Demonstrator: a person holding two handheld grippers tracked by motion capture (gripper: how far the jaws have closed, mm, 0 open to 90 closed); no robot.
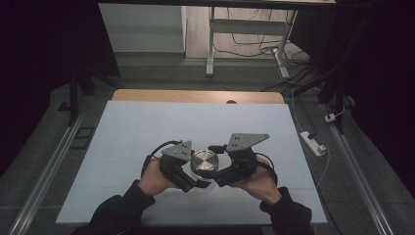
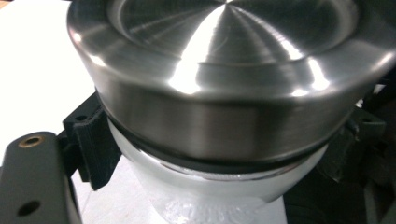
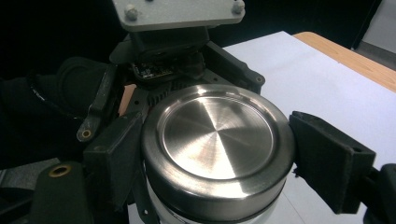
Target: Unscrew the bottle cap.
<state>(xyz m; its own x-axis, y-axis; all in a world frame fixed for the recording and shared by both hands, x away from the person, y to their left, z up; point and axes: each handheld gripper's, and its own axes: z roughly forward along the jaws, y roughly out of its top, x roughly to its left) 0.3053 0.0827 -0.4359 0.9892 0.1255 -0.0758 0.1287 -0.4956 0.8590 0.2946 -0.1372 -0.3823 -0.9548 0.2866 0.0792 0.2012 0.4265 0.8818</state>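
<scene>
Steel-lidded jar, lid still on

Left tool point(image 1: 192, 183) grips the glass jar point(image 2: 210, 196) body. Jar stands mid-worktop point(image 1: 147, 127). Right tool point(image 1: 211, 180) clamps the steel lid point(image 3: 215, 133). Judged: grips set, unscrewing yet to be done.

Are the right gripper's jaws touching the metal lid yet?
Touching. In the right gripper view its two black jaws press against opposite sides of the metal lid, no gap showing at either pad.
</scene>
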